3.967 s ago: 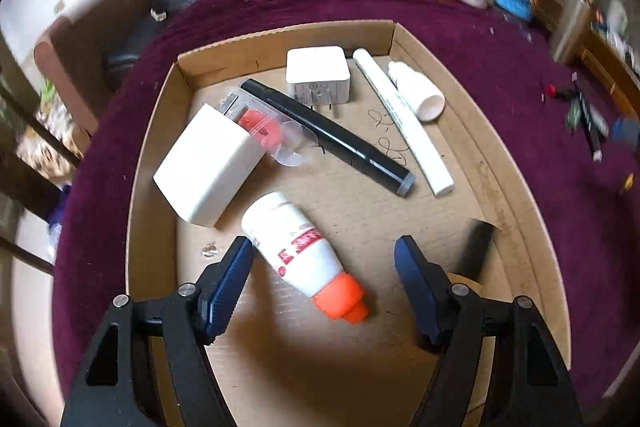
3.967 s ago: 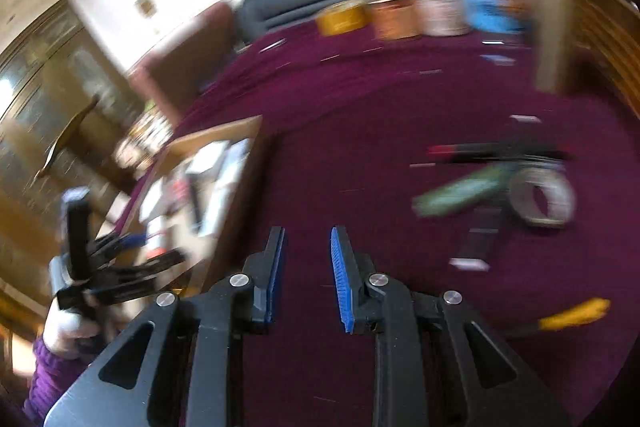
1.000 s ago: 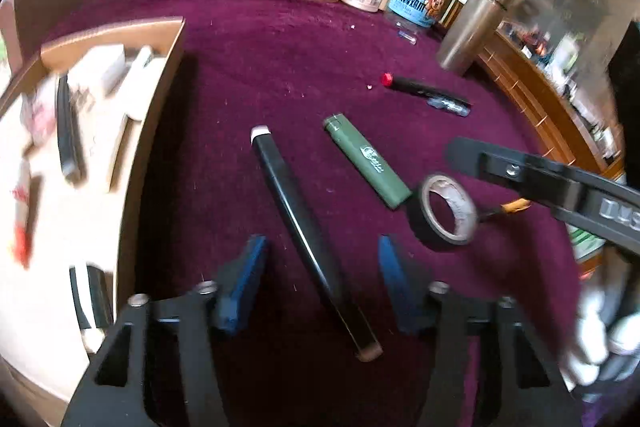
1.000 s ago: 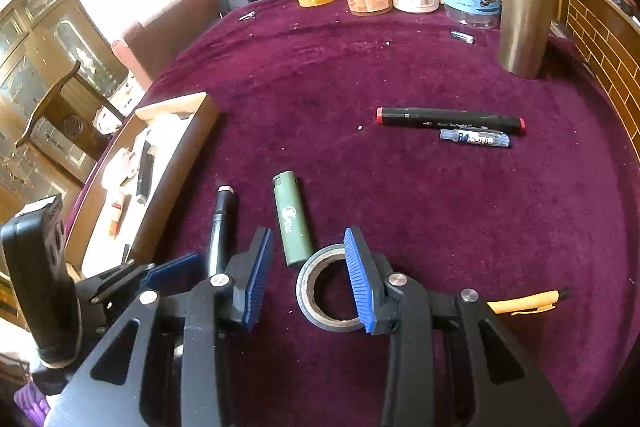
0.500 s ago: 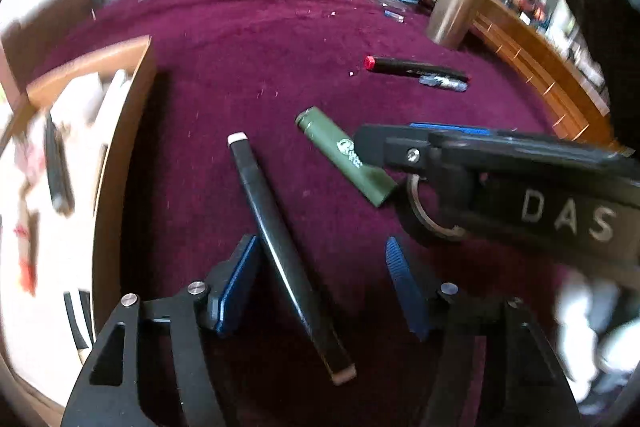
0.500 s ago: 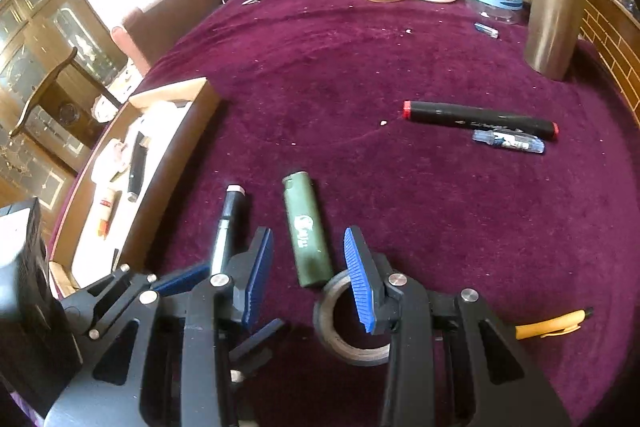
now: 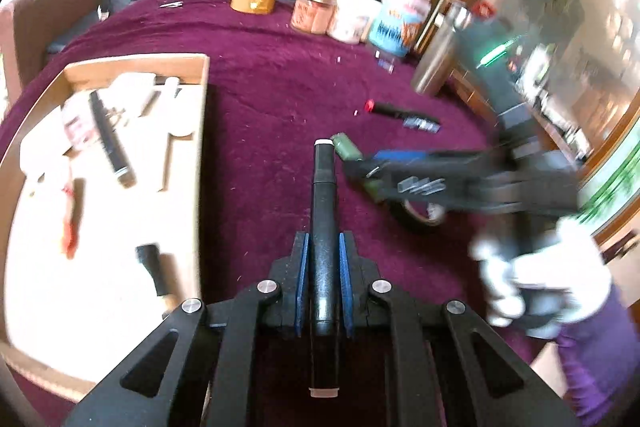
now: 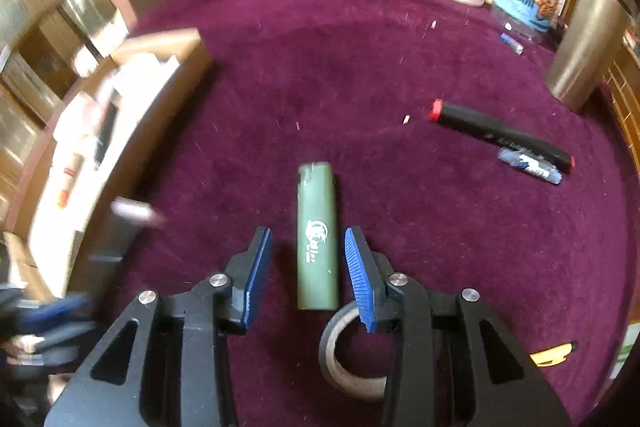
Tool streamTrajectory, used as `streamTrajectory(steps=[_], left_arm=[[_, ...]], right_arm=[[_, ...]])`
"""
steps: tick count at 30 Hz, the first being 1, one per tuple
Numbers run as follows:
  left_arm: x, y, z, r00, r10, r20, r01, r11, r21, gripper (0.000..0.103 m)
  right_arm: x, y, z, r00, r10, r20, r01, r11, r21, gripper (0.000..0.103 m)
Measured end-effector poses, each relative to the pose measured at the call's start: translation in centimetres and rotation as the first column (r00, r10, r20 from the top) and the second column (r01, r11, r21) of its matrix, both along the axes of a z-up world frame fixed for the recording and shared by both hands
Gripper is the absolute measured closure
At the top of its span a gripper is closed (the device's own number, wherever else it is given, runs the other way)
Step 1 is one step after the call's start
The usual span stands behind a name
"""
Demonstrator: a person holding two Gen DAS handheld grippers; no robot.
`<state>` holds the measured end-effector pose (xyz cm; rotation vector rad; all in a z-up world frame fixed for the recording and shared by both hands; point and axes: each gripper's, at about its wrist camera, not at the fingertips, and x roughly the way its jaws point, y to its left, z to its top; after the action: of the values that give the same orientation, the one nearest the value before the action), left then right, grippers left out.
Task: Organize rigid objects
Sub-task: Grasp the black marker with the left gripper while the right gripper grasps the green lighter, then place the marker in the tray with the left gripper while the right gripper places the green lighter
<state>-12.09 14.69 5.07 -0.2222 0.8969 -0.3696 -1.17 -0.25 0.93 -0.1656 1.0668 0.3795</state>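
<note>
Black and slim, a long marker point(image 7: 323, 227) with pale end caps is clamped between the ribbed blue pads of the left gripper point(image 7: 323, 259), centre frame. A matte green lighter point(image 8: 316, 239) is flanked, untouched, by the parted right gripper point(image 8: 309, 267) on plush maroon cloth point(image 8: 360, 75).

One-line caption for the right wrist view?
Open right gripper straddles a green lighter lying on the purple cloth.
</note>
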Motion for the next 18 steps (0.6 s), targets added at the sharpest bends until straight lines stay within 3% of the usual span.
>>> streamTrajectory(steps=[1, 2, 4, 8, 13, 18], left_arm=[[-0.5, 1.0, 0.4, 1.0, 0.01, 0.005, -0.01, 1.0, -0.028, 0.092], [-0.7, 1.8, 0.8, 1.0, 0.017, 0.006, -0.016, 0.999, -0.051, 0.091], [-1.6, 4.3, 1.8, 0.998, 0.052, 0.02, -0.05, 0.995, -0.082, 0.091], [-2.5, 9.8, 2.8, 0.987, 0.159, 0.035, -0.157, 0.986, -0.063, 0.091], [-0.8, 15.9, 0.5, 0.952, 0.297, -0.068, -0.296, 0.955, 0.019, 0.091], [1.8, 17.8, -3.1, 0.919, 0.34, -0.198, -0.326, 0.94, 0.099, 0.091]], right_arm=[[-0.2, 0.3, -0.1, 1.0, 0.007, 0.01, -0.006, 1.0, -0.023, 0.069], [-0.3, 0.3, -0.1, 1.0, -0.002, 0.014, 0.002, 1.0, -0.027, 0.083], [-0.4, -0.6, 0.0, 1.0, -0.026, -0.007, 0.026, 0.999, 0.029, 0.085], [-0.9, -2.1, 0.9, 0.998, -0.056, -0.021, 0.058, 0.989, 0.133, 0.085], [-1.4, -2.0, 3.4, 0.999, -0.048, -0.004, 0.048, 0.974, 0.221, 0.085], [-2.8, 1.1, 5.6, 1.0, 0.022, -0.004, -0.02, 0.958, 0.285, 0.085]])
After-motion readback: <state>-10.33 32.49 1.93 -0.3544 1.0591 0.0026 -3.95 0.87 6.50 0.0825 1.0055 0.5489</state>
